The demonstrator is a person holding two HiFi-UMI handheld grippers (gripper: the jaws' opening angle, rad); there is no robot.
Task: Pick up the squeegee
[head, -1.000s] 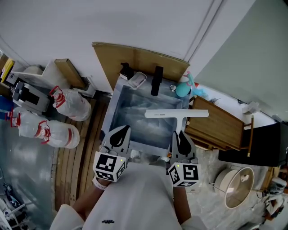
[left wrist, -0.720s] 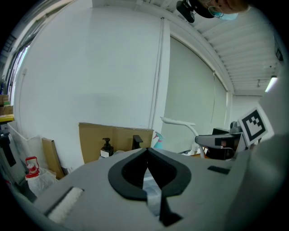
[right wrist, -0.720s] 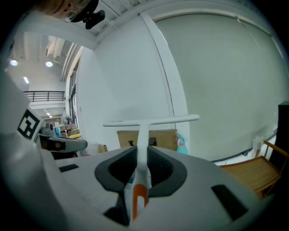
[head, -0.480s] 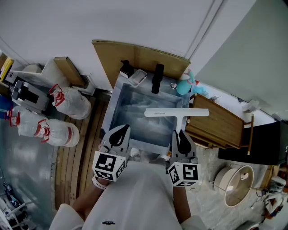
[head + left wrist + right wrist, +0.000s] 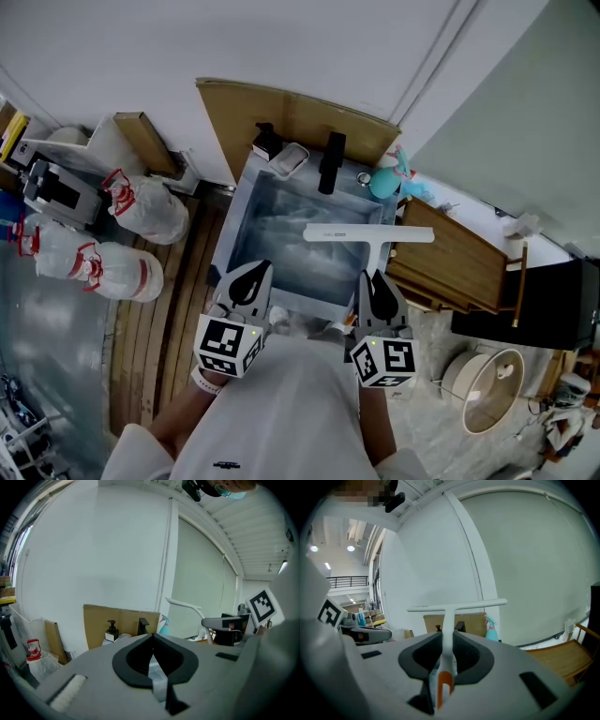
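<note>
My right gripper [image 5: 377, 281] is clamped on the squeegee [image 5: 368, 235] handle, its blade at twelve o'clock over the sink [image 5: 246, 220]. I judge the pickup done. The left gripper [image 5: 248, 281] is closed and empty.

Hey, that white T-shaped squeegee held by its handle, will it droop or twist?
Probably stiff: the white T-shaped plastic squeegee juts out straight from the right gripper. Likely light, being slim. Its wide crossbar, held only at the handle's end, may swing or twist.
</note>
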